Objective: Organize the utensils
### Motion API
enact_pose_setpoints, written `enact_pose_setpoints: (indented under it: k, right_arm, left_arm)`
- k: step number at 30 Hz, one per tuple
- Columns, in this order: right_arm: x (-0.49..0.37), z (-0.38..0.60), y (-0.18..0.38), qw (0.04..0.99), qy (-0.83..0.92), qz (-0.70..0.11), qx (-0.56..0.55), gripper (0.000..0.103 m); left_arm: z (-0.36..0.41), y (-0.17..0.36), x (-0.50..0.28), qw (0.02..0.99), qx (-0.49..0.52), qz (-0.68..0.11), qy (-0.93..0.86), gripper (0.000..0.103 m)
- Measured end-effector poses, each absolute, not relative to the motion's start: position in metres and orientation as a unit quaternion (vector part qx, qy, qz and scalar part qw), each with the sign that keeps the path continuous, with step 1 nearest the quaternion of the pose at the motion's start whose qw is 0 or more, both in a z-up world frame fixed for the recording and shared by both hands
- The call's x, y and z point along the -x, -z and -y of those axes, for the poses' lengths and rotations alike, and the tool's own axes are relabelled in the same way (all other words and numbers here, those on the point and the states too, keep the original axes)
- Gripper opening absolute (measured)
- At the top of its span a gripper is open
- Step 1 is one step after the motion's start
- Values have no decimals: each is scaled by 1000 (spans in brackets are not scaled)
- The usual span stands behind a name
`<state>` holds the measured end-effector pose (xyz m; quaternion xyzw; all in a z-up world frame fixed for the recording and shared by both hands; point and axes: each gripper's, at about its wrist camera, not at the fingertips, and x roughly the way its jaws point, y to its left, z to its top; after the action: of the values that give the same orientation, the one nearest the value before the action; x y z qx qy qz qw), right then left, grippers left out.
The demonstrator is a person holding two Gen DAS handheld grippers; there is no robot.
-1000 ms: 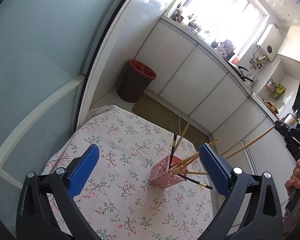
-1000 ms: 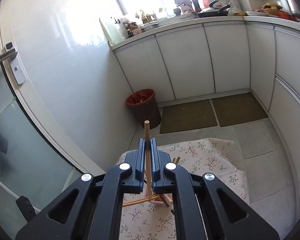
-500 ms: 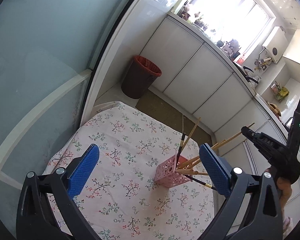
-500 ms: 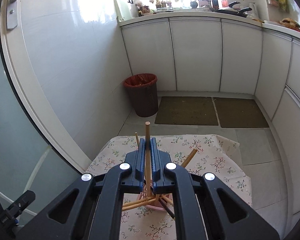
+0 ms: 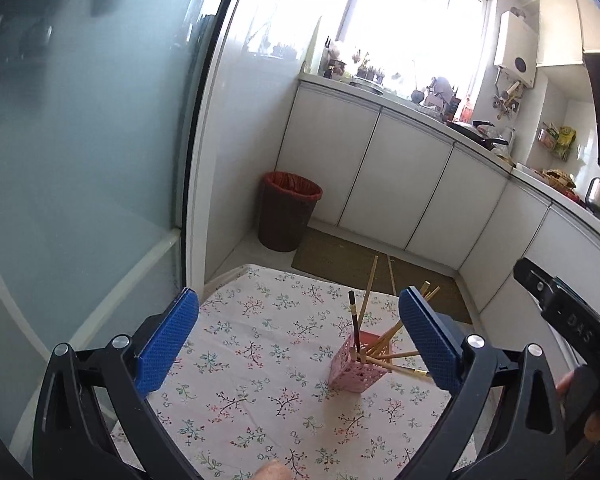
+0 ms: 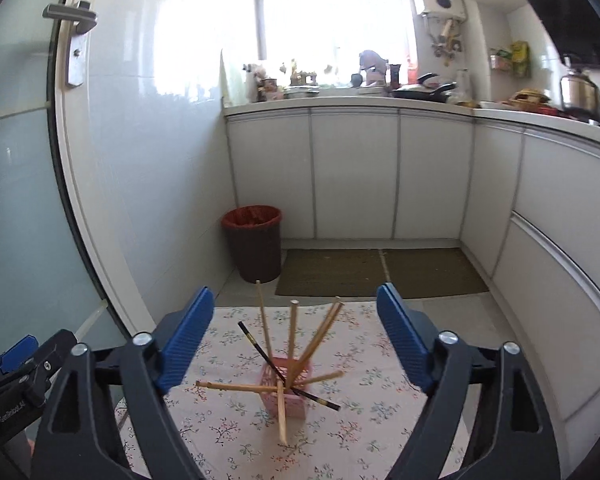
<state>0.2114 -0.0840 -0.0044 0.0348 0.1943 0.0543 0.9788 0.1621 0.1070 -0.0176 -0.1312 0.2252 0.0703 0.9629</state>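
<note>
A pink lattice holder (image 5: 356, 372) (image 6: 290, 398) stands on the floral tablecloth (image 5: 256, 364) (image 6: 364, 412). Several wooden chopsticks (image 5: 369, 294) (image 6: 293, 334) and a black one (image 5: 354, 320) fan out of it, some poking through its sides. My right gripper (image 6: 295, 291) hovers just behind and above the holder; its jaws are opening and nothing is between them. My left gripper (image 5: 298, 295) is open and empty, held back from the holder. The right gripper's black body (image 5: 556, 308) shows at the right edge of the left wrist view.
A dark bin with a red liner (image 5: 290, 210) (image 6: 256, 240) stands on the floor past the table, beside brown mats (image 6: 380, 272). White cabinets (image 6: 392, 176) line the back and right. A frosted glass door (image 5: 80, 160) is at the left.
My right gripper was shut on a wooden chopstick; now its jaws stand wide and that chopstick rests in the holder. Both grippers have shifted, the left one upward.
</note>
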Motion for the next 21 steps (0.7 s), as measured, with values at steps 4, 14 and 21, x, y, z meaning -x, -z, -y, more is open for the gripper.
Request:
enact_pose_setpoints:
  k: [4, 14, 21]
  right_arm:
    - [-165, 121, 5, 983, 16, -175, -52, 96]
    - [-104, 197, 8, 970, 10, -199, -137, 96]
    - [-66, 181, 25, 975, 47, -198, -87, 96]
  left_arm:
    - [-67, 11, -139, 967, 74, -224, -92, 96]
    - [-48, -3, -102, 971, 82, -210, -83, 96]
    - [-11, 5, -90, 971, 39, -218, -85, 96]
